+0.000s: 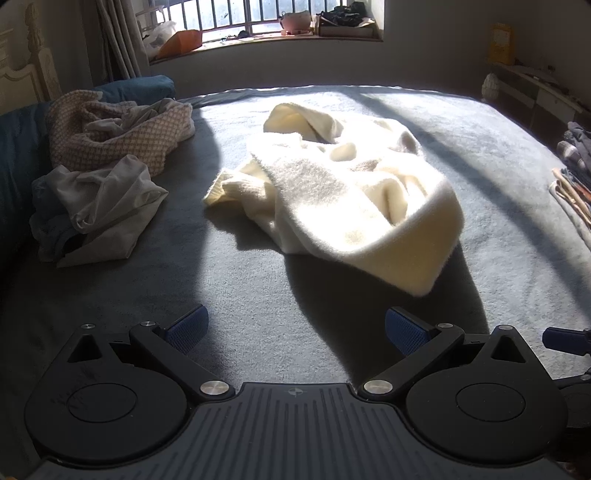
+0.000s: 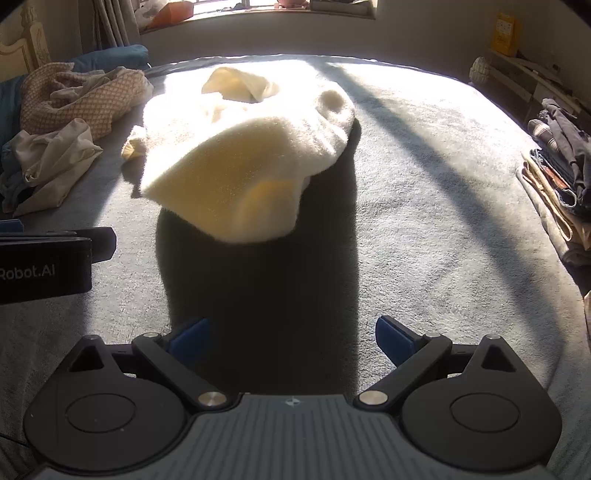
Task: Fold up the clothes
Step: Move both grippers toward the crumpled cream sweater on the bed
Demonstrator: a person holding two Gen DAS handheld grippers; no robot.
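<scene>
Both hand-held grippers, left (image 1: 295,330) and right (image 2: 291,338), hang spread and empty. Ahead lies the crumpled cream sweater (image 1: 343,184), unfolded; more heaped clothes (image 1: 107,162) wait left, folded stack (image 2: 557,177) right.

Left gripper (image 1: 296,332), right gripper (image 2: 291,332): black linkages, silver pivot screws, blue textured fingers (image 1: 186,329), ribbed grey housing.

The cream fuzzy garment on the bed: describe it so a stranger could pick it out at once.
Start at the grey bed below the barred window. In the sunlit middle lies the cream garment, crumpled, apart from the heap at the left. Unlike the pink checked cloth and the thin beige cloth there, it is plain, pale yellow-white and fluffy.
</scene>
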